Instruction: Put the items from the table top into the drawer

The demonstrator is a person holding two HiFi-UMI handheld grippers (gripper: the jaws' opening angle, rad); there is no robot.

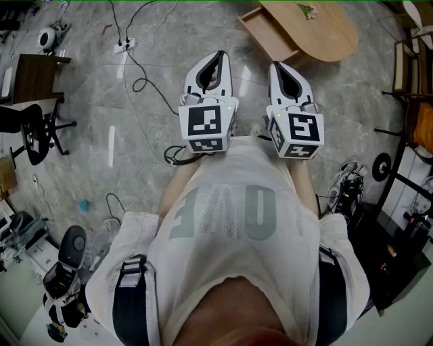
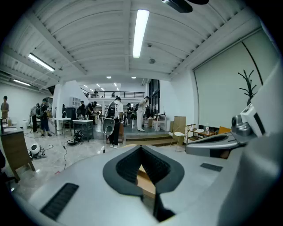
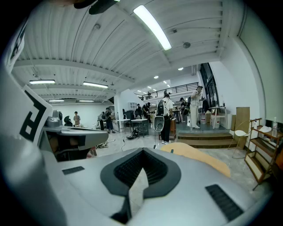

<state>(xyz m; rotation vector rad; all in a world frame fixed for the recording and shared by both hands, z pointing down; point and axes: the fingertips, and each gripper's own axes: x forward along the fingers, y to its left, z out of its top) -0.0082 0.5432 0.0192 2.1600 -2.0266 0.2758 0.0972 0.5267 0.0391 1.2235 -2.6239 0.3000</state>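
Surroundings, placed from the worktop:
- Worktop (image 1: 328, 34): pale wood with a rounded edge, ahead of the person and slightly to their right.
- Drawer (image 1: 269, 32): pulled out from the worktop's left side, open to view.
- Small green item (image 1: 308, 10): lay on the worktop near its far edge; too small to identify.
- Floor (image 1: 101, 155): grey marble, lay between the worktop and the person.
- Cables (image 1: 139, 78): trailed over the floor to the left of the worktop, running from a power strip (image 1: 125, 46).
- Office chair (image 1: 37, 132) and dark cabinet (image 1: 30, 74): stood well to the left of the worktop.
- Nothing stood between the tongs and the worktop.

Hands and tongs:
- Left tongs (image 1: 218, 55): held before the torso, short of the worktop and apart from it, aimed forward and slightly downward. Jaws were closed tip to tip with nothing gripped; wood showed through the gap behind the tips in the left gripper view.
- Right tongs (image 1: 277, 65): held just beside the left pair and parallel to them, nearer the drawer but not touching it. Jaws were closed and empty.
- Marker cubes (image 1: 206, 125): sat at the rear of each pair, close to the person's white shirt (image 1: 230, 223).
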